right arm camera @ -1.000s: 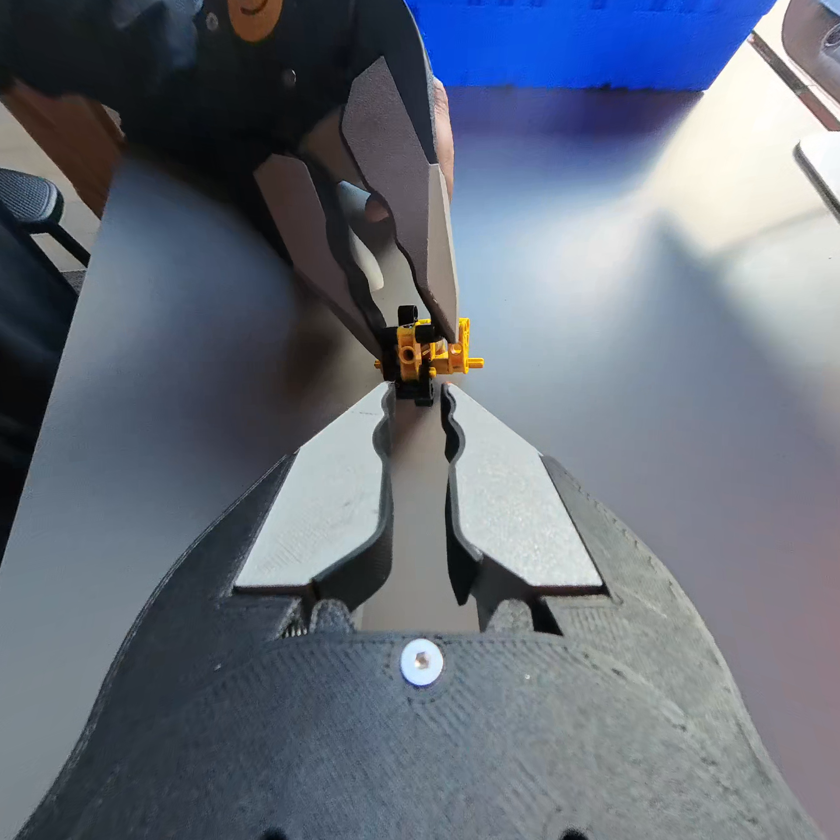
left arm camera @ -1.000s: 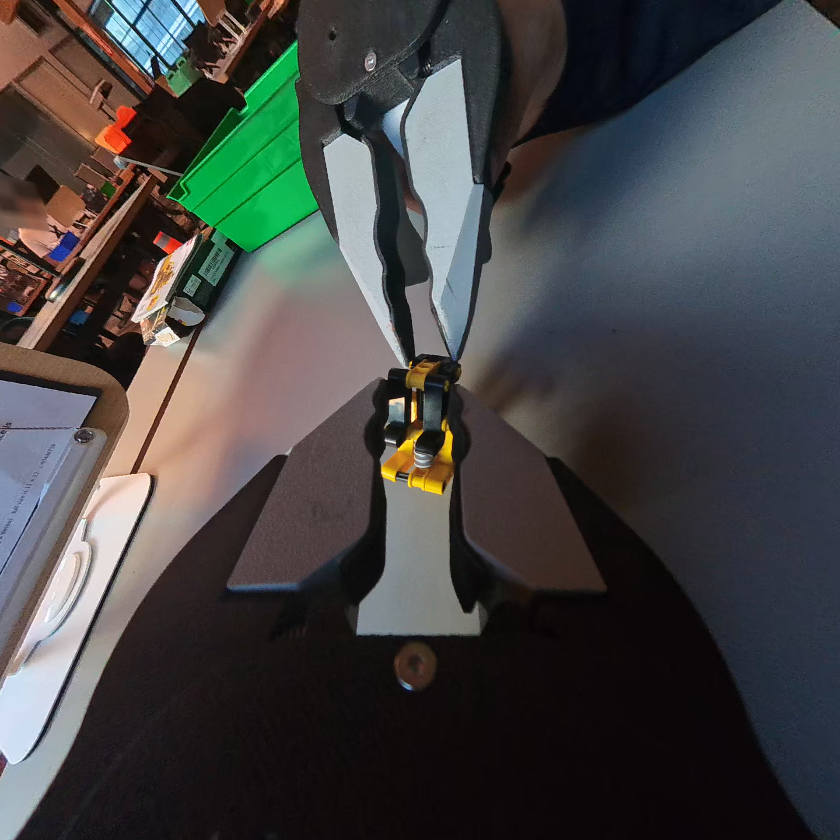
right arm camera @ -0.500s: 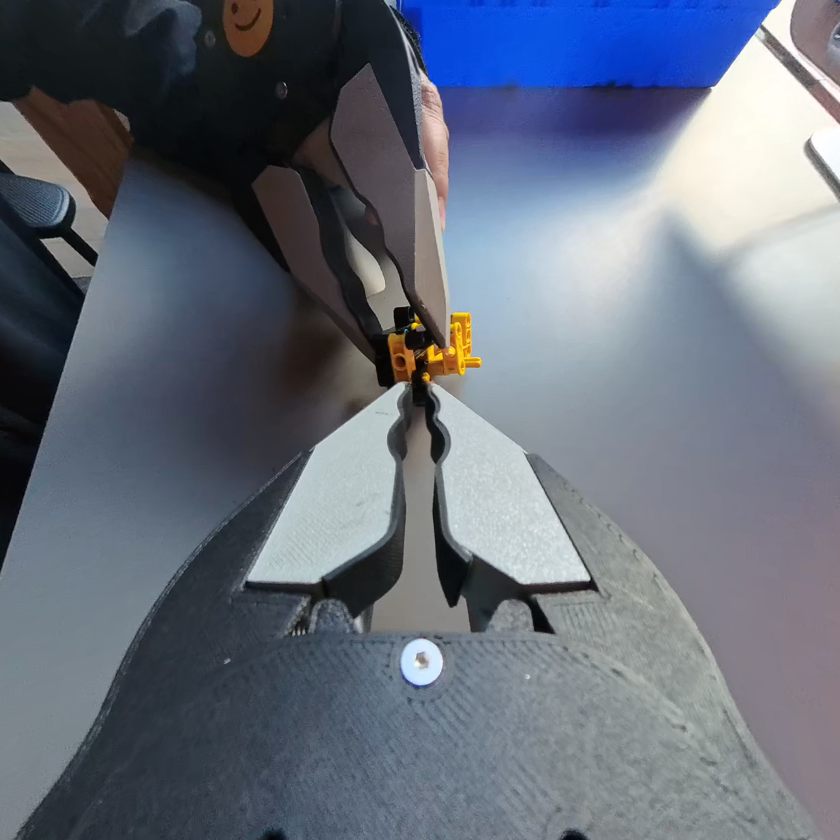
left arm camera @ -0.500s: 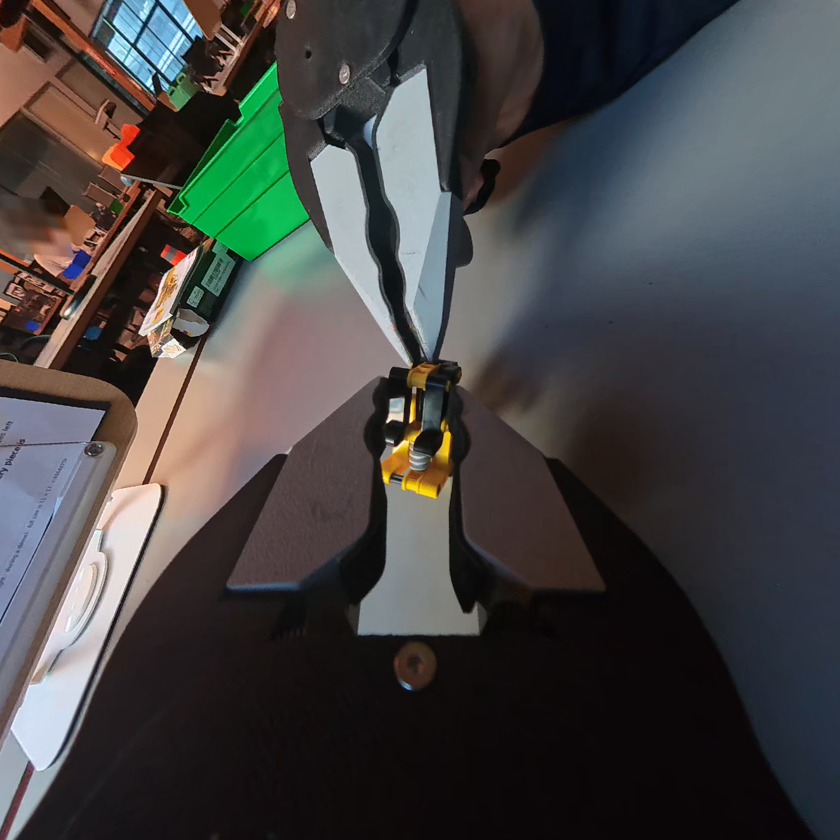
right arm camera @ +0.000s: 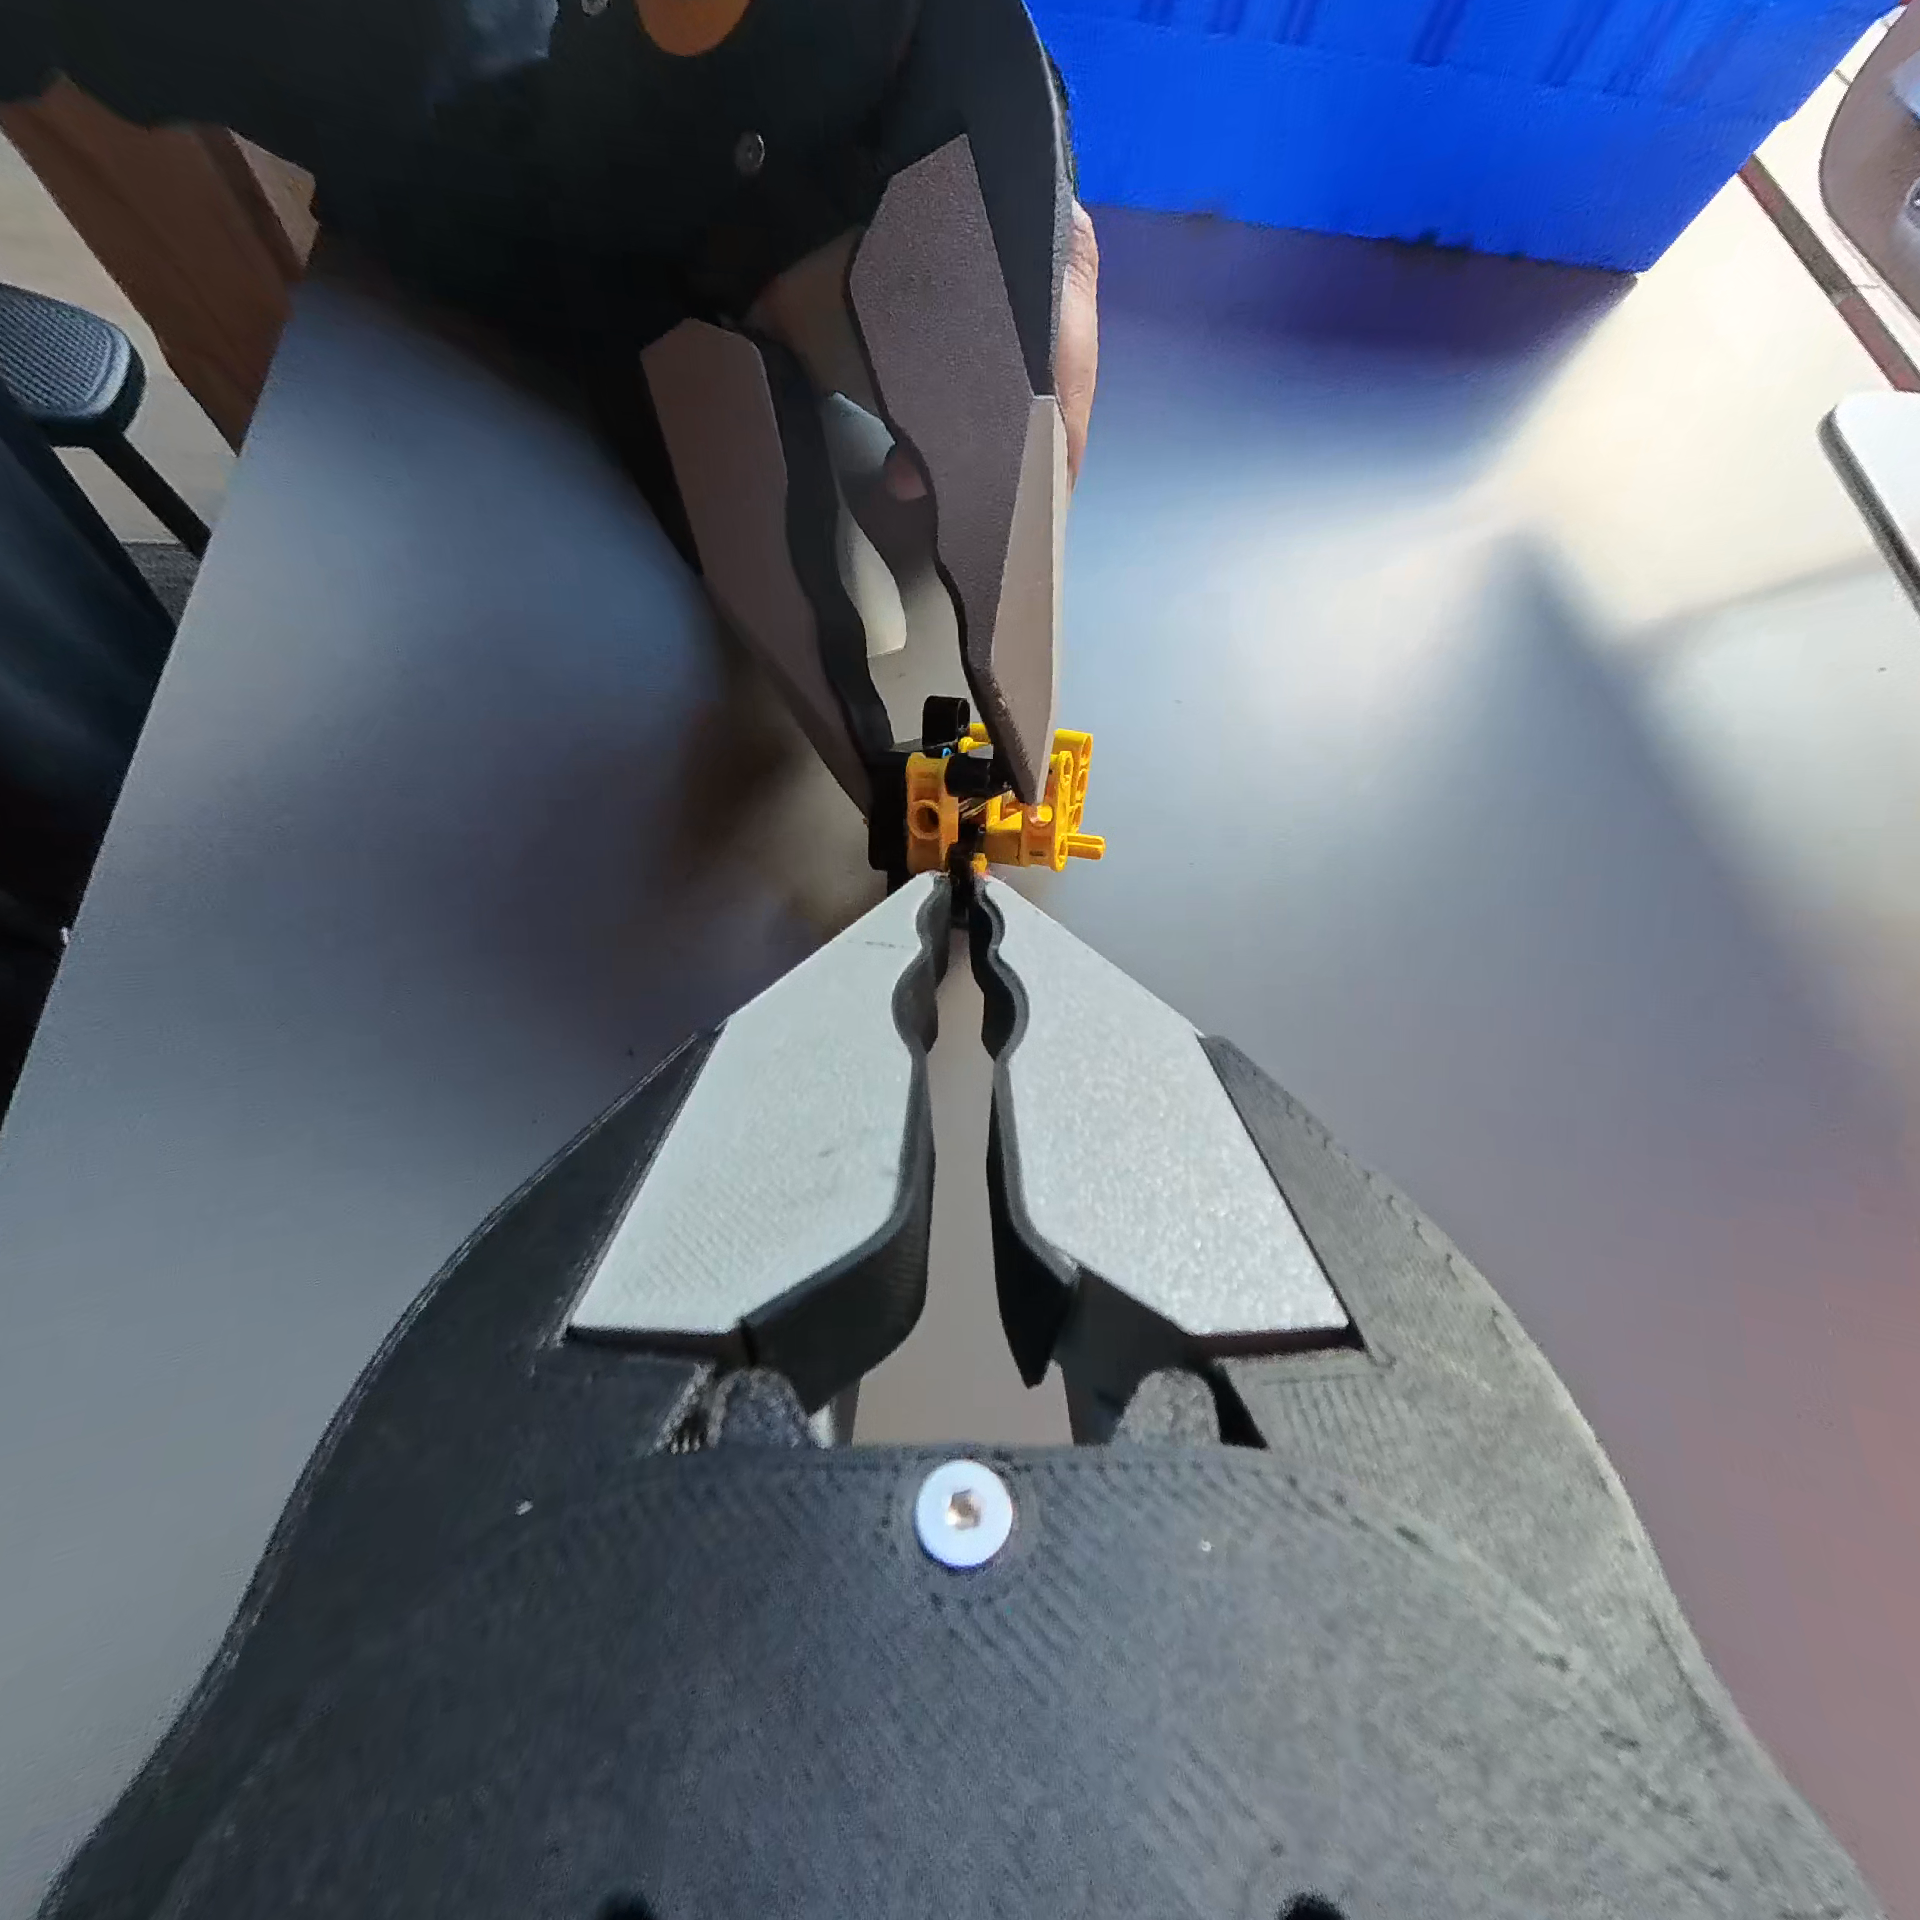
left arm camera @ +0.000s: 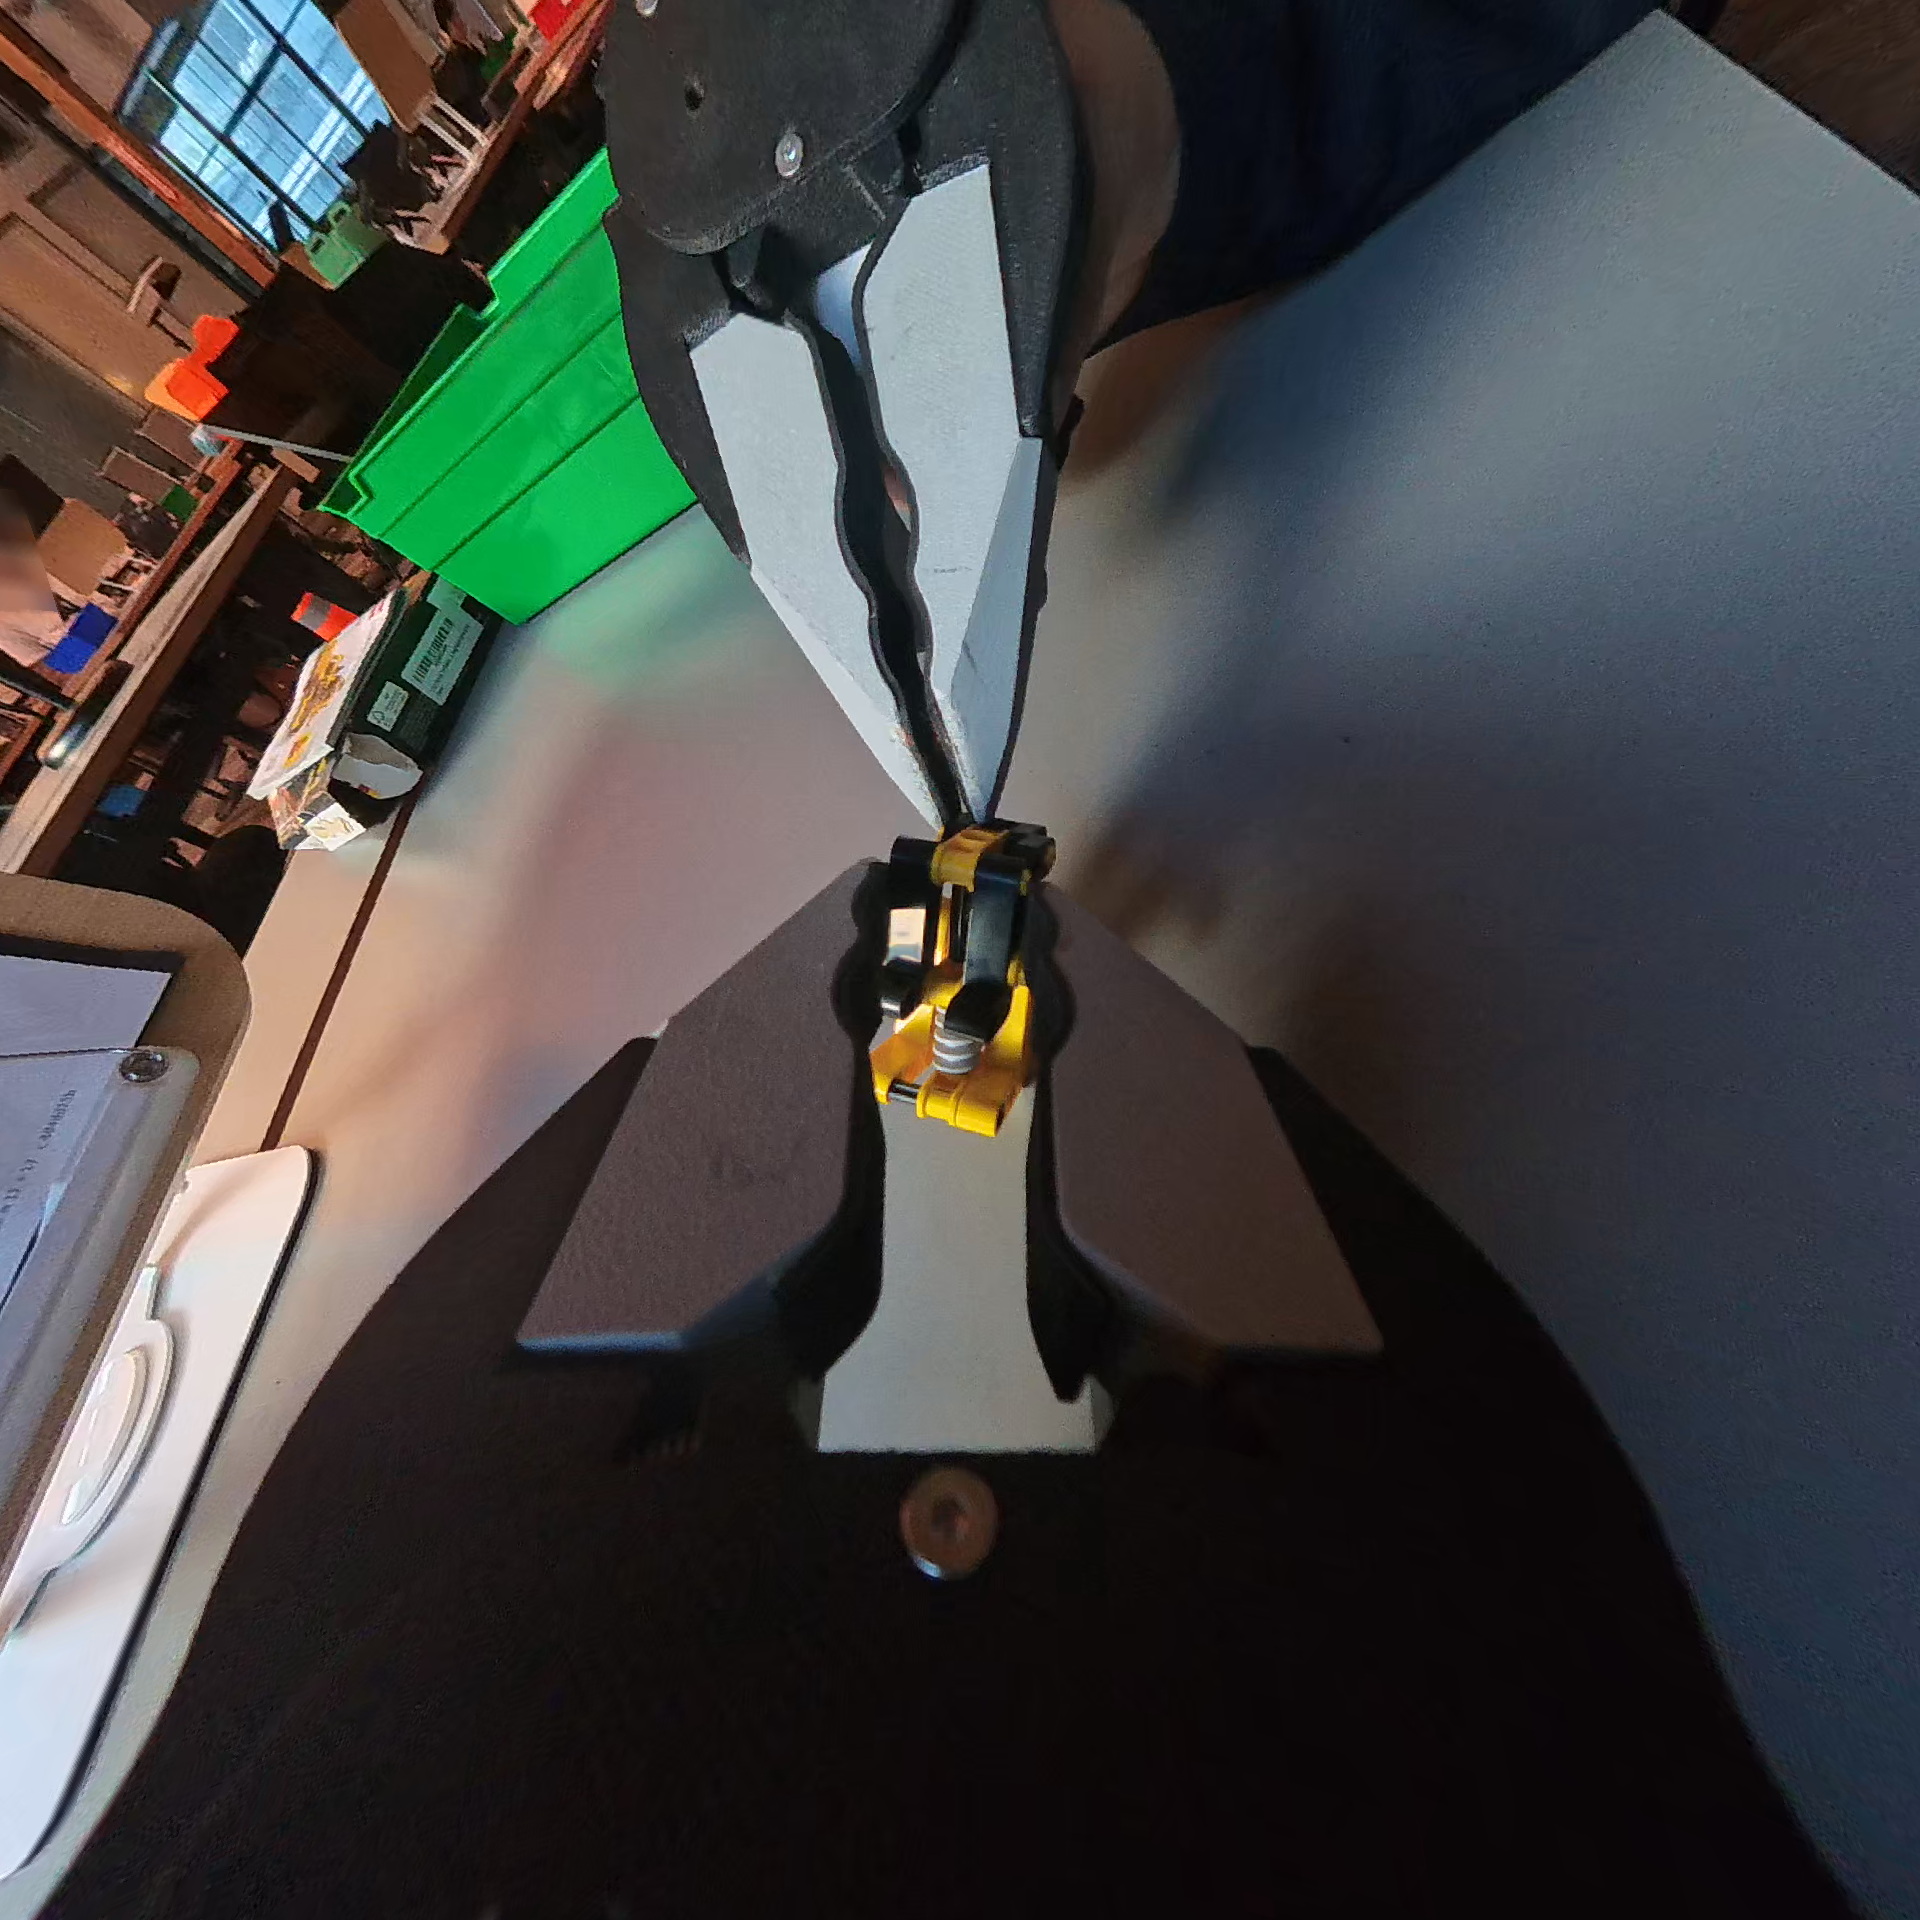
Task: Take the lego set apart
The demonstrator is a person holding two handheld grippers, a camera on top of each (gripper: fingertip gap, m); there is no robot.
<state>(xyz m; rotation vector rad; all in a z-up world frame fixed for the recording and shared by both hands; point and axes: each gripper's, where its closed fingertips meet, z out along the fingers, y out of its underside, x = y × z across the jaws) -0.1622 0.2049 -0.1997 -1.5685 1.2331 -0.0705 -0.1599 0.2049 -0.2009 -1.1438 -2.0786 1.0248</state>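
Note:
A small yellow and black lego set (left arm camera: 961, 997) is held above the grey table (left arm camera: 1507, 831). My left gripper (left arm camera: 961, 904) is shut on its body, one finger on each side. My right gripper (left arm camera: 968, 819) comes in from the far side, its tips pinched on the set's top end. In the right wrist view my right gripper (right arm camera: 961, 890) is shut on a thin black part at the near end of the lego set (right arm camera: 935, 805). The left gripper (right arm camera: 951, 792) reaches down from above and clamps the set. A hand shows behind it.
Green bins (left arm camera: 520, 416) stand at the table's far left edge, with a dark box and booklet (left arm camera: 384, 707) near them. A white board (left arm camera: 156, 1351) and a clipboard lie at the left. A blue bin (right arm camera: 1455, 125) stands at the back. A chair (right arm camera: 62, 364) is beside the table. My two grippers' fingertips are within a few centimetres of each other.
My right gripper's fingers have closed from a wide gap onto the end of the lego set. The left gripper kept its hold on the set and barely moved.

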